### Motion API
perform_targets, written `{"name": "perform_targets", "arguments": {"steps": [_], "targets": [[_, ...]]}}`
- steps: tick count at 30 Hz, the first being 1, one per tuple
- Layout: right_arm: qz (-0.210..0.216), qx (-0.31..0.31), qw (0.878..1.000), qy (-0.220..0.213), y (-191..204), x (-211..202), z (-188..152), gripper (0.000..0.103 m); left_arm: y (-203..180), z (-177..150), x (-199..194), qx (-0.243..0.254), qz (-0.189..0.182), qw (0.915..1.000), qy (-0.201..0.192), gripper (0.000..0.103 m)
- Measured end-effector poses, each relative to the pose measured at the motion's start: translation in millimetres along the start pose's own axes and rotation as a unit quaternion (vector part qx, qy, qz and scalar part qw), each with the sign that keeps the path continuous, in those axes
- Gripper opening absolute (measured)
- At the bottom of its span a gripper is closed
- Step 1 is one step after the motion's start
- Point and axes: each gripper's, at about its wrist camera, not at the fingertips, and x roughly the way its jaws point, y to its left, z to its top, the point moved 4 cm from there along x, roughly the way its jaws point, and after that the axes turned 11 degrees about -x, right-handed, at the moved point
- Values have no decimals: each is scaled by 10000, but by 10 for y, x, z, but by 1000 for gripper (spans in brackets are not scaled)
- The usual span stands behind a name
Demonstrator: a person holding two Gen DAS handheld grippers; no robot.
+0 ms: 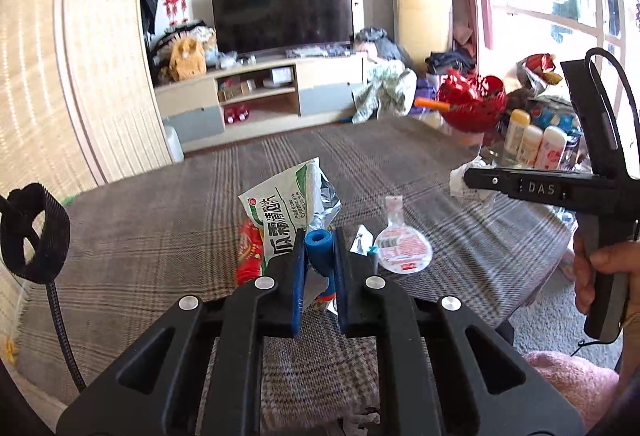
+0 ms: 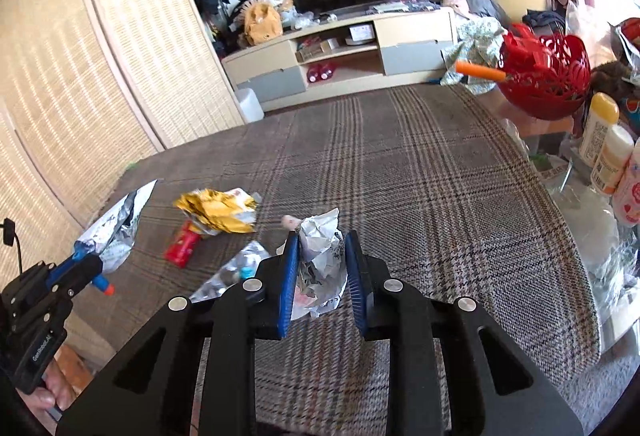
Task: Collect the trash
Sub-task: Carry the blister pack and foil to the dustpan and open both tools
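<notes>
My left gripper [image 1: 319, 236] is shut on a blue foam dart [image 1: 320, 250] with an orange tip, held above the plaid cloth; it also shows in the right wrist view [image 2: 86, 264]. Behind it lie a white-green wrapper [image 1: 286, 212], a red wrapper [image 1: 249, 256] and a round foil lid [image 1: 404, 248]. My right gripper [image 2: 322, 238] is shut on a crumpled white paper wad [image 2: 322, 260]; it also shows in the left wrist view [image 1: 472, 176]. A yellow crumpled wrapper [image 2: 218, 210], a red packet [image 2: 182, 248] and a silver bag [image 2: 116, 228] lie left of it.
The plaid-covered table [image 2: 420, 188] ends at the right by a glass table with lotion bottles [image 2: 608, 152] and a red basket [image 2: 548, 68]. A folding screen [image 2: 80, 56] stands left. A TV stand [image 2: 340, 48] is beyond.
</notes>
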Motion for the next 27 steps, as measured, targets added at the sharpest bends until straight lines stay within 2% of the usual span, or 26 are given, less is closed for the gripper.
{"name": "perform_targets", "arguments": {"steps": [4, 9, 14, 20, 24, 27], "targets": [[-63, -226, 9995, -199, 189, -327, -25, 25, -37, -4, -364, -20, 39, 9997, -250, 12], [41, -479, 9980, -413, 434, -703, -188, 25, -72, -188, -792, -54, 4, 9989, -474, 12], [96, -804, 9949, -604, 738, -992, -559, 25, -74, -488, -1026, -257, -141, 9981, -544, 12], [255, -893, 9940, -574, 921, -1023, -1056, 25, -58, -965, -1059, -456, -295, 9981, -298, 12], [424, -662, 9967, -208, 916, -813, -1401, 25, -34, -1355, -939, -555, -364, 9978, 84, 12], [541, -315, 9977, 267, 849, -522, -1703, 25, -13, -1643, -785, -630, -402, 9962, 444, 12]]}}
